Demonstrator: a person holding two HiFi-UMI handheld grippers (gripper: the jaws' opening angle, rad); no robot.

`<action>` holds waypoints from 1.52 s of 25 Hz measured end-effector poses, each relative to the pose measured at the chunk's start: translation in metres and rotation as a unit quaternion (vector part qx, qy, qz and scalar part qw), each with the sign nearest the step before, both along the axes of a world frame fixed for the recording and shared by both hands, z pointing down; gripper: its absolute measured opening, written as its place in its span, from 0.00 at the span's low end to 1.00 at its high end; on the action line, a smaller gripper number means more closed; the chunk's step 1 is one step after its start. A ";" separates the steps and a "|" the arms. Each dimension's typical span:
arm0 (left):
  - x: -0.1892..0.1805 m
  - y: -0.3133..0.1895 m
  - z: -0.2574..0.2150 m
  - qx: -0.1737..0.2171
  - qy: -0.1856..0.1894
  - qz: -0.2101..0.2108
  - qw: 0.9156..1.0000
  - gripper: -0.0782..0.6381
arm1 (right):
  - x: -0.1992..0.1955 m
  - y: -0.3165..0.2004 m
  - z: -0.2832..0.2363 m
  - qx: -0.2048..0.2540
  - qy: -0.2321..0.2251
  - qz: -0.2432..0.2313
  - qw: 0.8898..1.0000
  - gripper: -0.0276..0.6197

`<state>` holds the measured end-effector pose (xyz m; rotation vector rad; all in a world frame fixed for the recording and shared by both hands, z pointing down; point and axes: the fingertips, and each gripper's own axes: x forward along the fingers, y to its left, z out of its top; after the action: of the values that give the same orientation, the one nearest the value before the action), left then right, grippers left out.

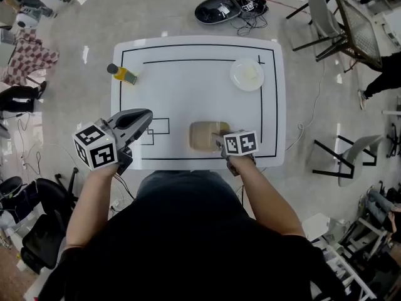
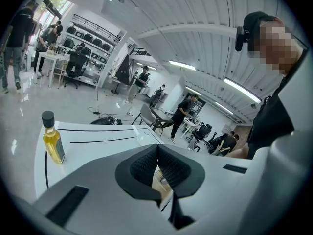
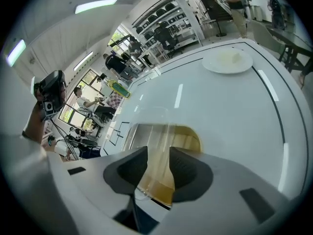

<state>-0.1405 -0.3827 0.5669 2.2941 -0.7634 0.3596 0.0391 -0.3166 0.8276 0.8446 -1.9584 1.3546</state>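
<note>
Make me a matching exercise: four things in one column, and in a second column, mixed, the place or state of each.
1. small bottle of yellow liquid with black cap
2. round white plate
3. tan block in clear packaging
4. left gripper

A. between the right gripper's jaws
B. jaws together, nothing held
C. upright, far left of the white table
D. far right of the table

Pairs: 1-C, 2-D, 3-A, 4-B

No legible txt, nos. or brands anywhere; poss. a label on bottle (image 2: 53,142), too blurry.
</note>
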 end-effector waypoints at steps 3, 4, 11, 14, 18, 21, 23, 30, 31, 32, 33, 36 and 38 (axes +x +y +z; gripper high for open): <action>-0.001 0.000 0.002 0.001 0.004 0.002 1.000 0.14 | 0.000 0.000 0.000 -0.004 -0.004 0.003 1.000 0.27; -0.001 0.001 0.002 0.001 0.005 0.002 1.000 0.14 | 0.000 0.001 0.000 -0.006 -0.006 0.003 1.000 0.27; -0.004 0.003 0.002 0.002 0.008 0.001 1.000 0.14 | -0.004 0.005 -0.002 -0.018 -0.022 0.014 0.999 0.22; -0.004 0.002 0.001 0.004 0.009 0.002 1.000 0.14 | -0.005 0.004 -0.004 -0.019 -0.028 0.017 0.999 0.20; -0.006 0.007 -0.003 0.003 0.007 0.000 1.000 0.14 | -0.008 0.007 -0.008 -0.022 -0.036 0.019 0.999 0.18; -0.008 0.008 -0.002 0.005 0.011 -0.001 1.000 0.14 | -0.011 0.007 -0.011 -0.022 -0.044 0.019 0.999 0.16; -0.011 0.009 0.000 0.005 0.016 -0.001 1.000 0.14 | -0.013 0.007 -0.011 -0.022 -0.048 0.020 0.998 0.15; -0.015 0.014 -0.001 0.005 0.018 -0.003 1.000 0.14 | -0.021 0.012 -0.017 -0.024 -0.063 0.018 0.998 0.12; -0.015 0.015 -0.001 0.006 0.018 -0.004 1.000 0.14 | -0.022 0.013 -0.018 -0.025 -0.067 0.017 0.997 0.12; -0.015 0.016 -0.001 0.006 0.017 -0.004 1.000 0.14 | -0.023 0.014 -0.019 -0.026 -0.070 0.016 0.997 0.12; -0.016 0.017 -0.002 0.005 0.015 -0.006 1.000 0.14 | -0.024 0.014 -0.019 -0.027 -0.072 0.014 0.997 0.12; -0.019 0.021 -0.003 0.005 0.013 -0.008 1.000 0.14 | -0.029 0.017 -0.022 -0.022 -0.069 0.002 0.997 0.12; -0.019 0.023 -0.004 0.005 0.013 -0.009 1.000 0.14 | -0.030 0.019 -0.025 -0.017 -0.069 -0.006 0.997 0.12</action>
<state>-0.1598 -0.3599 0.5632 2.2954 -0.7735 0.3193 0.0087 -0.2976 0.8026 0.7410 -2.0344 1.4697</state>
